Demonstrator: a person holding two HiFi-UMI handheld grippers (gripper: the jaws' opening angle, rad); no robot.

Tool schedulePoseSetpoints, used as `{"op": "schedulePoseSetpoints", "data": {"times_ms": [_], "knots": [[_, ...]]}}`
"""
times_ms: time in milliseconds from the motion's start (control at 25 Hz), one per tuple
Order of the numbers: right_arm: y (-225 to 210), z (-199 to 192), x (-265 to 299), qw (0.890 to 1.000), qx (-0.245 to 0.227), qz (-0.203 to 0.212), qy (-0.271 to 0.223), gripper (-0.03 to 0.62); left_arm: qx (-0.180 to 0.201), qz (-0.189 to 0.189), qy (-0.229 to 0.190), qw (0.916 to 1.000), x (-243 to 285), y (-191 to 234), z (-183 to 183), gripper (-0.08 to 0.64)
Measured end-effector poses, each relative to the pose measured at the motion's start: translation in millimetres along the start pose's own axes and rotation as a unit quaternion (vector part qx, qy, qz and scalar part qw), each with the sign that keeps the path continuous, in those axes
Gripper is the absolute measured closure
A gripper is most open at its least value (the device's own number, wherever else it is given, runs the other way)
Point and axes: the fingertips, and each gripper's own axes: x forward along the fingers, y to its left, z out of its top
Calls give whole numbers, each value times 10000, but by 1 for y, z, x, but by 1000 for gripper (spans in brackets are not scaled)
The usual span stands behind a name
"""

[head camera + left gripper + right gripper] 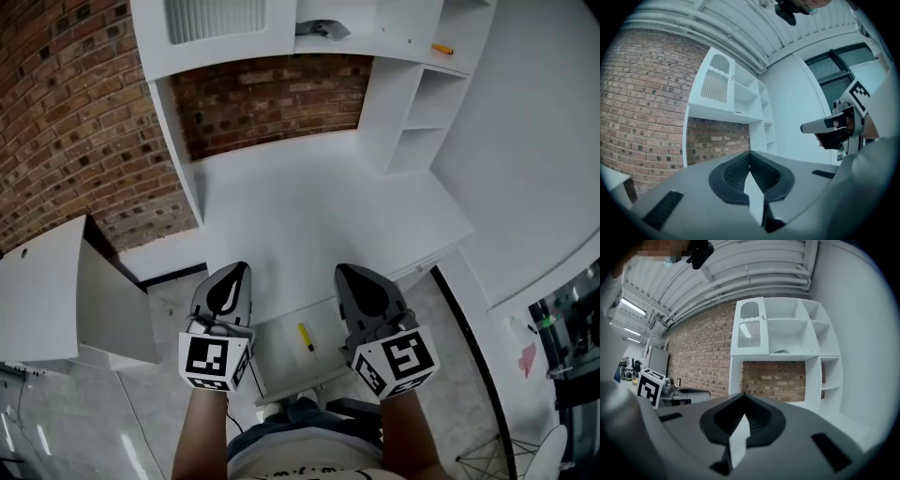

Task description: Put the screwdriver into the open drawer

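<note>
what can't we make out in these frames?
- Drawer: head view; its sides are covered by the left gripper and right gripper, its near end by the person's body.
- Screwdriver: head view, too small to tell tip from handle. Neither gripper view shows it; both face the shelves.
- Orange item on a shelf: head view, too small to identify.
- Grey object on a shelf: same.

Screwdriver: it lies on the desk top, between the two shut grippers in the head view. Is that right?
No. The head view shows the screwdriver in the open drawer, not on the desk top; it does sit between the shut left gripper and right gripper.
</note>
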Motion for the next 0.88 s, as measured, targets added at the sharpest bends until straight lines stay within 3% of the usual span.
{"op": "schedulePoseSetpoints", "data": {"times_ms": [160,560,880], "knots": [[2,7,-6,9992,-369,-107,-103,584,42,2,-73,10000,-4,-1,6,548],[12,16,-19,9970,-703,-228,-214,584,57,147,-326,9993,-23,4,25,548],[21,17,-28,9952,-898,-324,-213,584,-86,-73,-654,9978,-39,-5,38,548]]}}
